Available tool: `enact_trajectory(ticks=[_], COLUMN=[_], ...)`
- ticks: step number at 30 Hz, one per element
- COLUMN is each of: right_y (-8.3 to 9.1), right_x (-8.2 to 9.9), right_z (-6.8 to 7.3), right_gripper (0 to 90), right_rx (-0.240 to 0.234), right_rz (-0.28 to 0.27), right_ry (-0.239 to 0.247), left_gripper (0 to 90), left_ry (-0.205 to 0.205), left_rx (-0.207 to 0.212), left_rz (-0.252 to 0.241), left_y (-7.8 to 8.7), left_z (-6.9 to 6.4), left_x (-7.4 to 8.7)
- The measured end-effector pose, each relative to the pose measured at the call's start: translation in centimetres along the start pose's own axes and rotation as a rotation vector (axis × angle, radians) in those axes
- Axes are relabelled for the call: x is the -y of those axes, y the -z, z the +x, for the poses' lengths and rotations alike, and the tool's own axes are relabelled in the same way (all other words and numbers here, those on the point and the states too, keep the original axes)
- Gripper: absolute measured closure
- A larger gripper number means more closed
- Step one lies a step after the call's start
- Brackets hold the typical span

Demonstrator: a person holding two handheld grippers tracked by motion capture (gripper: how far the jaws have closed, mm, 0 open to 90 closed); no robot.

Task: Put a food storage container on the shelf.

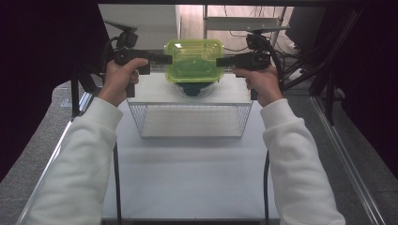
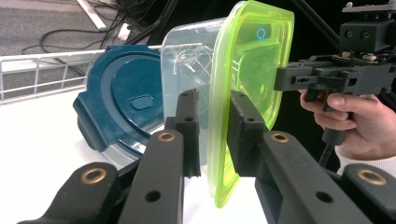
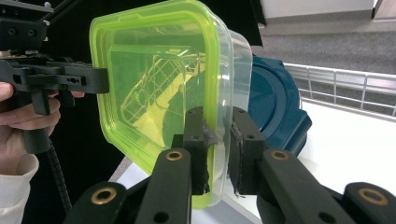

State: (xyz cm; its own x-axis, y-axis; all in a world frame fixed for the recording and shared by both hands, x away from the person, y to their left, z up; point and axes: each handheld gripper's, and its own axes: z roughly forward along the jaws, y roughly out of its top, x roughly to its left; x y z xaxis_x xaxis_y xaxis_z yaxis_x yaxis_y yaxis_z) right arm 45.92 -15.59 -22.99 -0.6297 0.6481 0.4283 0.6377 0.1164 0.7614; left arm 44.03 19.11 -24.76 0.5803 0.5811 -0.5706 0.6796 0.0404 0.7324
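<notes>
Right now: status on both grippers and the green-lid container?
Left gripper, right gripper: each shut on green-lid container rim. Container held above blue-lid container. Wire basket nearer the person.

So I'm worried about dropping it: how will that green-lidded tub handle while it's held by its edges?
The tub looks empty and thin-walled, so probably light. Its clear plastic seems smooth, likely slippery. Each gripper, left and right, pinches only the rim, so it may flex or pivot.
</notes>
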Motion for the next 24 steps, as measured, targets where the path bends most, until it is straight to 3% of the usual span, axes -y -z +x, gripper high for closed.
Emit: enact_trajectory(ticks=[10, 12, 15, 19, 24], right_y=[-1.4, -1.6, -1.9, -2.4, -3.3], right_x=[-0.2, -0.2, -0.3, -0.5, -0.4], right_z=[-1.2, -1.5, -2.2, -2.9, -4.4], right_gripper=[77.8, 77.3, 76.5, 74.9, 70.6], right_rx=[0.002, 0.005, -0.025, -0.038, -0.076], right_rz=[0.032, 0.039, 0.026, 0.017, -0.001], right_ry=[-0.063, -0.072, -0.119, -0.159, -0.259], left_gripper=[77.1, 77.0, 76.6, 75.8, 72.1], left_ry=[0.054, 0.082, 0.106, 0.138, 0.183], left_rx=[-0.018, 0.004, 0.031, 0.024, 0.034], left_rz=[0.026, 0.019, 0.01, 0.008, -0.004], left_y=[-1.1, -1.4, -1.6, -2.2, -2.8], left_z=[1.6, 2.4, 3.1, 3.8, 4.7], left_x=[-0.3, -0.4, -0.6, -0.8, -0.8])
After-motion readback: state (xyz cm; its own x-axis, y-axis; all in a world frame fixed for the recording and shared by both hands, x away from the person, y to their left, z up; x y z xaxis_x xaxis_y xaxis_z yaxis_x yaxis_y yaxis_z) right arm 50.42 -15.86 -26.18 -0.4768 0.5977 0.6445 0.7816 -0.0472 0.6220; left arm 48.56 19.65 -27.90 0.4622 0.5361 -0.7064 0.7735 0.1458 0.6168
